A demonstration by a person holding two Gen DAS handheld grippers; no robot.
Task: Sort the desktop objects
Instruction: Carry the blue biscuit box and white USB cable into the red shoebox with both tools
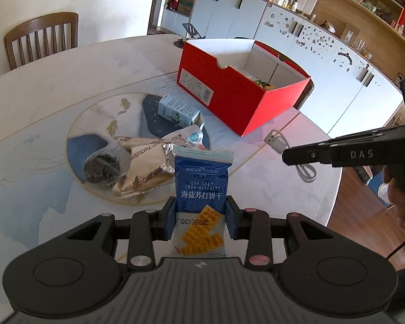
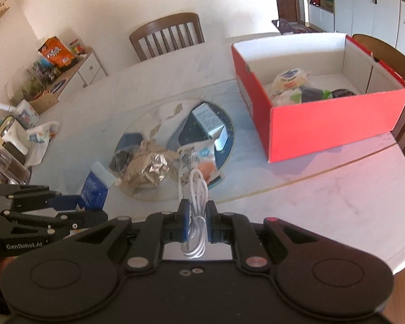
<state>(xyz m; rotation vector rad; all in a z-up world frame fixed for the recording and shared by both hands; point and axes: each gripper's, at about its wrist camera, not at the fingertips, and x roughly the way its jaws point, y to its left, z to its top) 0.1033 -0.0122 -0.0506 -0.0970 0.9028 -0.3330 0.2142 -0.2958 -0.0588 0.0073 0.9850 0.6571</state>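
Red box (image 2: pixel 334 127) waits to your right with both loads lifted off the table: your left gripper (image 1: pixel 201 217) is clamped on the biscuit packet (image 1: pixel 201 183), your right gripper (image 2: pixel 196 222) pinched tight on the white cable (image 2: pixel 197 194), so next carry them over its rim.

One red box (image 1: pixel 245 91), one biscuit packet (image 1: pixel 201 183), one cable (image 2: pixel 195 210) — two chairs (image 2: pixel 167 35).

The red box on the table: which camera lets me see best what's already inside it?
The right wrist view. It looks down into the red box, showing several packets piled on its white floor. The left wrist view shows the box from lower and farther off; its near wall hides nearly everything, leaving only a sliver of contents.
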